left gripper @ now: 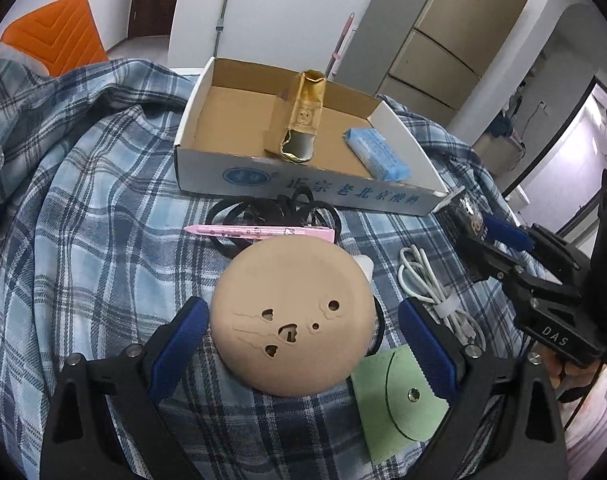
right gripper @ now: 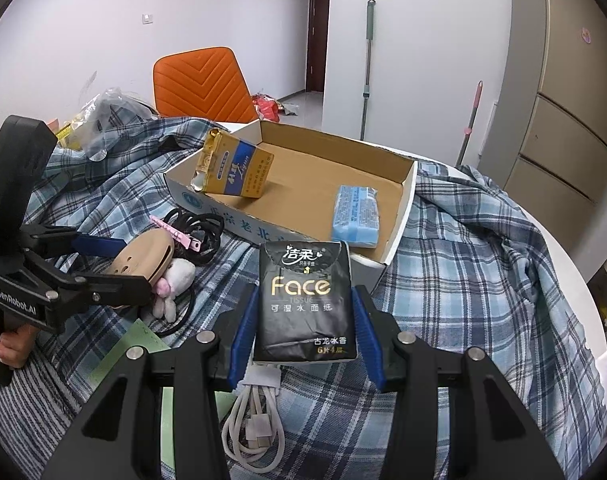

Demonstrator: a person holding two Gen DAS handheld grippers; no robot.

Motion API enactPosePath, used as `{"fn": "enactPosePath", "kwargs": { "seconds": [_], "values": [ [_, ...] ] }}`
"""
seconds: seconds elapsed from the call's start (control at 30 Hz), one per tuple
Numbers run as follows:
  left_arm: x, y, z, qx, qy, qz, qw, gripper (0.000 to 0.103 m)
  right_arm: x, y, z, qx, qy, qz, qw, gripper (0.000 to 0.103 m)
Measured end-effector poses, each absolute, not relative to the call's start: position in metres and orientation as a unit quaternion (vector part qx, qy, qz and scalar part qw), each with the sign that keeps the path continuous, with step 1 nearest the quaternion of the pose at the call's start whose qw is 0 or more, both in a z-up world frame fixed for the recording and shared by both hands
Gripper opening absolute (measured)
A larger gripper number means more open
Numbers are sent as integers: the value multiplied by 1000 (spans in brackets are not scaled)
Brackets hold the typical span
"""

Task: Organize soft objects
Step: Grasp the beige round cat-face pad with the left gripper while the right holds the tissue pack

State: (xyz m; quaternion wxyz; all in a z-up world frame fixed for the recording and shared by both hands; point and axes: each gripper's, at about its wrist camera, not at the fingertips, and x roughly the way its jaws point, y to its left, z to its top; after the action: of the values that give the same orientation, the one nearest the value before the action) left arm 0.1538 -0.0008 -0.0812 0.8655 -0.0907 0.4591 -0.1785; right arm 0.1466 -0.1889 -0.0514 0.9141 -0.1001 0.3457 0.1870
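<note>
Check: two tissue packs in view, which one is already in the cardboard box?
The light blue tissue pack, lying in the cardboard box at its right end. The black Face tissue pack is outside the box, held in the right claw.

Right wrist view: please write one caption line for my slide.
Right gripper holds a black tissue pack before an open cardboard box on plaid cloth.

White walls, orange chair, beige cabinet
</note>
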Motion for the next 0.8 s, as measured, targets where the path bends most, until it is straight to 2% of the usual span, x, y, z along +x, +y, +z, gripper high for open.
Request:
{"fn": "enactPosePath", "kwargs": {
  "seconds": [0.27,0.8],
  "values": [
    [140,-13,-67,-48,417,-188,888,97,146,-189,-51,-99,345,187,915,45],
    [158,0,-89,-92,471,-183,858,97,148,-188,-53,-101,350,188,912,45]
  ]
}}
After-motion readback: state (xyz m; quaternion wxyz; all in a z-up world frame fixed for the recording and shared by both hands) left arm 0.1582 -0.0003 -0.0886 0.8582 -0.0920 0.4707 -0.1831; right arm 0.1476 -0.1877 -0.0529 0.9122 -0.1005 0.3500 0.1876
